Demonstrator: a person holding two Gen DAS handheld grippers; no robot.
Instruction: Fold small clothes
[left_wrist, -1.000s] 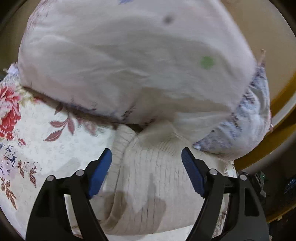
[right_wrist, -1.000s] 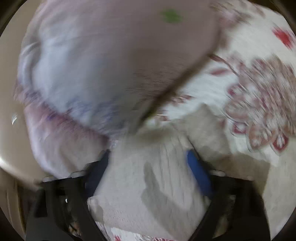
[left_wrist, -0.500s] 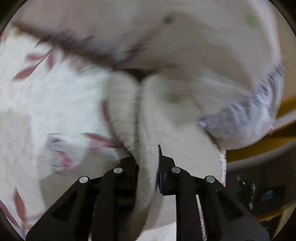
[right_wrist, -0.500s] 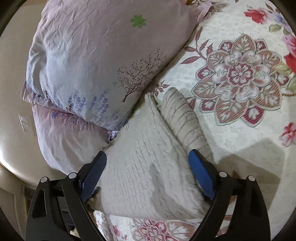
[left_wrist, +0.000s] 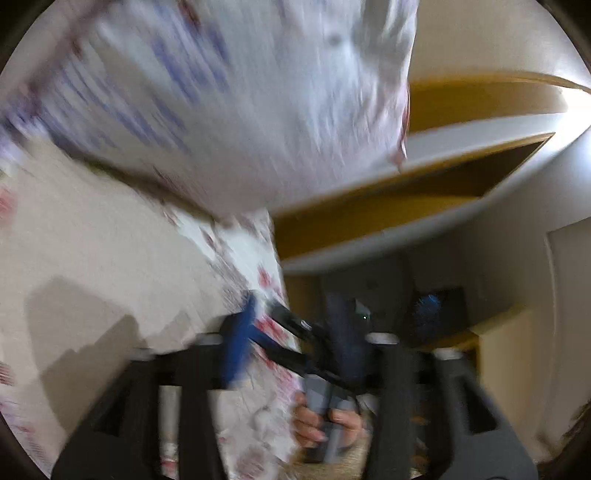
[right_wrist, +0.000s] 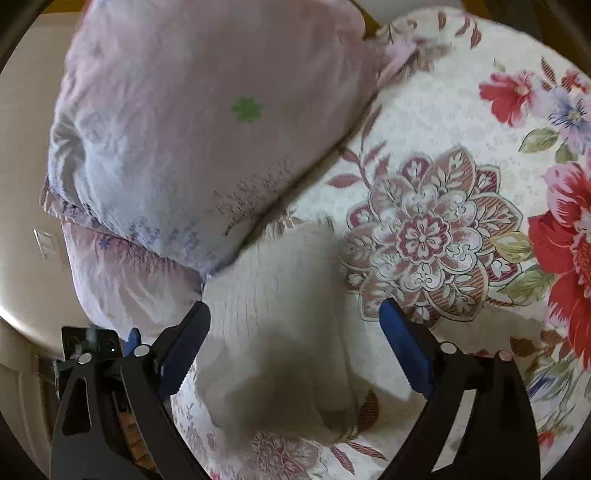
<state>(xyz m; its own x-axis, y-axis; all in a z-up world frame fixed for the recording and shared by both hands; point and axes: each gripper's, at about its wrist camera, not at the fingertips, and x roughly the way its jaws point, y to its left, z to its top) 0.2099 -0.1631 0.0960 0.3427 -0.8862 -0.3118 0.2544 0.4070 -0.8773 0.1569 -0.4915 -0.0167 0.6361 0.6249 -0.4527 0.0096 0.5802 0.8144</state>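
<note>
Right gripper (right_wrist: 293, 343): my jaws stand wide apart, blue pads on either side of the knit garment, gripping nothing.
Knit garment (right_wrist: 280, 317): cream, ribbed, lying as a folded bundle on the bedsheet between my right fingers. Its far end touches the lower corner of the pillow. A shadow covers its near half.
Bedsheet (right_wrist: 443, 122): white with large red and maroon flowers; spreads to the right and under the garment.
Pillow (right_wrist: 192, 122): pale, with a green flower mark, lying at an angle above the garment. A second pillow (right_wrist: 125, 273) sits beneath it, on the left.
Left gripper (left_wrist: 291, 339): picture heavily blurred. My blue pads show with a clear gap between them, so the jaws are apart, with no cloth between them. They point past the edge of the bed.
Left view, garment: I cannot pick it out here; only a pale blurred surface at left, bedsheet or knit, I cannot tell which.
Left view, other: blurred pillow (left_wrist: 229, 103) fills the top; a yellow and white bed frame (left_wrist: 424, 206) curves on the right.
Hand (left_wrist: 321, 424): bare fingers wrapped round a grey handle, seen low between my left fingers.
</note>
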